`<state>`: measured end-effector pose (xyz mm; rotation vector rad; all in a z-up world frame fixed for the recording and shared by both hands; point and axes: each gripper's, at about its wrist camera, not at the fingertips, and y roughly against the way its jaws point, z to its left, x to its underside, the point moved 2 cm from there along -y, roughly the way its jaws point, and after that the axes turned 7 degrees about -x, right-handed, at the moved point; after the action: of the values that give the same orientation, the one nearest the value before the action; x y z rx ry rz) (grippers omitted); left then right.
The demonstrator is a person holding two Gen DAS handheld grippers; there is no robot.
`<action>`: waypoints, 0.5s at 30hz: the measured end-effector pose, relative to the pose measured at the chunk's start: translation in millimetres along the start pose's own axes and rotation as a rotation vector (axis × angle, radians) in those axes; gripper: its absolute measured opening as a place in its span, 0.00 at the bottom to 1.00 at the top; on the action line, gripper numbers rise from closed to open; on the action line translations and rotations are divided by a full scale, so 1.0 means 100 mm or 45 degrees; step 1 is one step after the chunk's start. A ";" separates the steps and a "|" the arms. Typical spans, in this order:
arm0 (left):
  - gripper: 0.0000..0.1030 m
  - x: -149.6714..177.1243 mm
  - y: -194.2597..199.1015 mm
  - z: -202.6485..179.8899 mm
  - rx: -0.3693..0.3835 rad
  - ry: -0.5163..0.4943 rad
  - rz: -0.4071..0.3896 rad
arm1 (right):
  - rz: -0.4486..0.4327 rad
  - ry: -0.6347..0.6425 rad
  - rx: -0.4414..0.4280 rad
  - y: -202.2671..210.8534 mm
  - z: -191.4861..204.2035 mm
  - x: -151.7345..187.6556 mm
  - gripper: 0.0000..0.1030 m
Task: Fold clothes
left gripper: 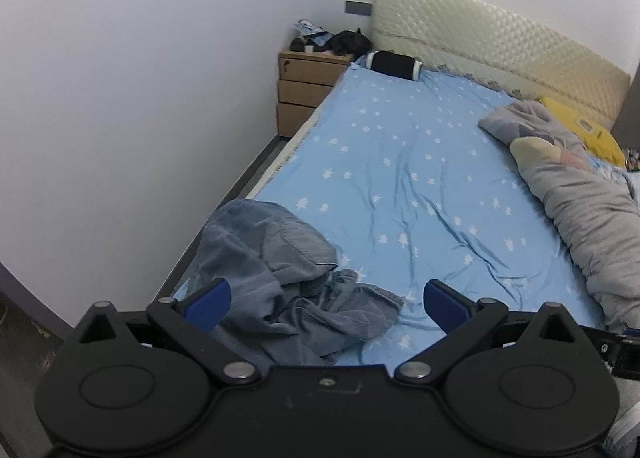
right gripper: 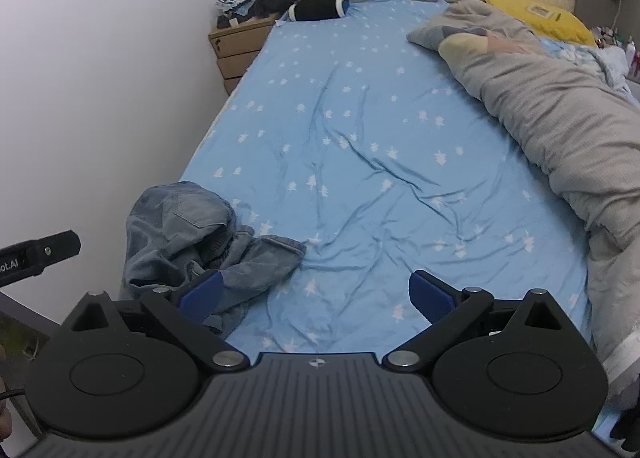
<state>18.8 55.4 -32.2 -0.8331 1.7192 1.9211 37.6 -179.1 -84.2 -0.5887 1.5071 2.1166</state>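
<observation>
Both claws, left gripper (left gripper: 327, 300) and right gripper (right gripper: 316, 292), are gaping empty. Only my right view is showing the left's tip at nine o'clock; jeans (right gripper: 200, 242) are lying crumpled on the sheet (right gripper: 380, 137), duvet (right gripper: 560, 117) bunching at three.

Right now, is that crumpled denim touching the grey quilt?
Apart. The right wrist view shows the denim garment at the bed's left edge, with bare blue sheet separating it from the grey quilt.

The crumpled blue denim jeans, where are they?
The crumpled blue denim jeans lie at the near left corner of the star-printed blue bed sheet, by the white wall, just ahead of the left gripper.
</observation>
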 end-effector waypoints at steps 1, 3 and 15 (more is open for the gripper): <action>1.00 0.00 0.00 0.08 -0.001 0.001 0.003 | -0.002 0.001 -0.002 -0.01 0.06 0.00 0.98; 1.00 0.00 -0.03 0.23 0.002 -0.005 0.009 | -0.006 -0.006 0.001 -0.04 0.18 0.00 0.97; 1.00 -0.03 -0.35 0.98 0.144 -0.136 0.019 | 0.018 -0.135 0.091 -0.21 0.82 0.22 0.93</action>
<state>29.7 157.4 -51.2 -0.6661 1.7562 1.8241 26.9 -92.3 -88.3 -0.4351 1.5246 2.0613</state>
